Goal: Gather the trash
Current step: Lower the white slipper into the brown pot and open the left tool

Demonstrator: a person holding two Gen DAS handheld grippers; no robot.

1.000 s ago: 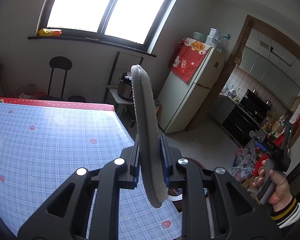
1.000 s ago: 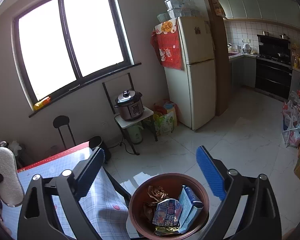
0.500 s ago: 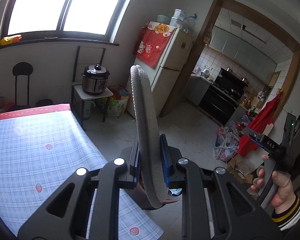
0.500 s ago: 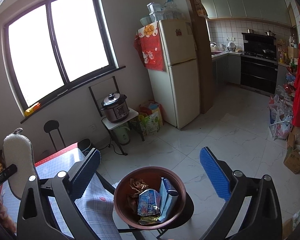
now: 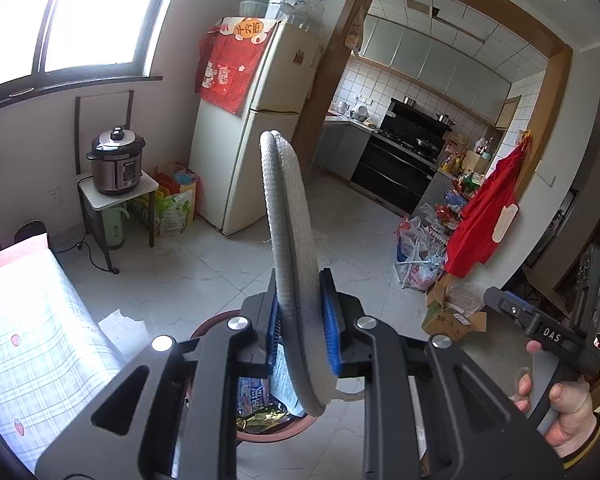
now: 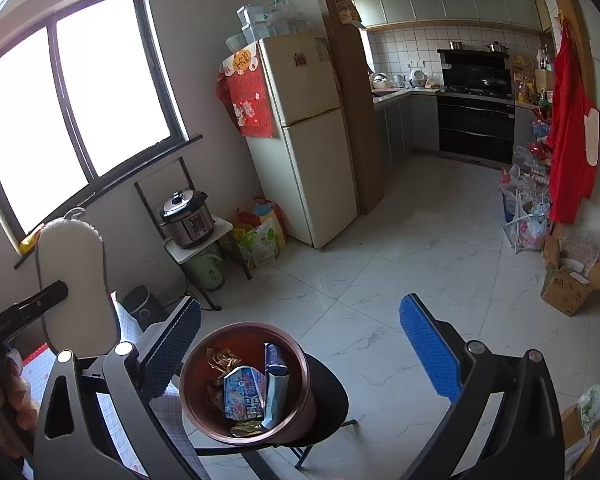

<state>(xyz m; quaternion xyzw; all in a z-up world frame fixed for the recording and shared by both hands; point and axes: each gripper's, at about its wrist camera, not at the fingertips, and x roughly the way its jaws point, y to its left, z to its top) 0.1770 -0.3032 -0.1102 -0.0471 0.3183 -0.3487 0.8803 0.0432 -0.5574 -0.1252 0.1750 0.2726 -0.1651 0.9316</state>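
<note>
My left gripper (image 5: 304,320) is shut on a grey oval fabric pad (image 5: 288,208) that stands upright between its blue pads. Under it sits a brown bowl (image 5: 214,322), mostly hidden by the gripper, with snack wrappers (image 5: 256,396) inside. In the right wrist view the bowl (image 6: 244,328) rests on a black stool (image 6: 332,396) and holds several wrappers (image 6: 244,392). My right gripper (image 6: 300,310) hangs open above the bowl with nothing between its fingers. The pad (image 6: 74,280) shows at that view's left edge.
A table with a checked cloth (image 5: 28,320) lies to the left. Behind stand a fridge (image 5: 260,120), a rice cooker (image 5: 116,160) on a small stand, and bags (image 6: 260,236) on the floor. A cardboard box (image 6: 572,284) and a red garment (image 6: 572,128) are at the right.
Both views have swung right, away from the table toward the kitchen. My left gripper carried the pad off the table to above the bowl. The bowl looks nearer in the right view.
</note>
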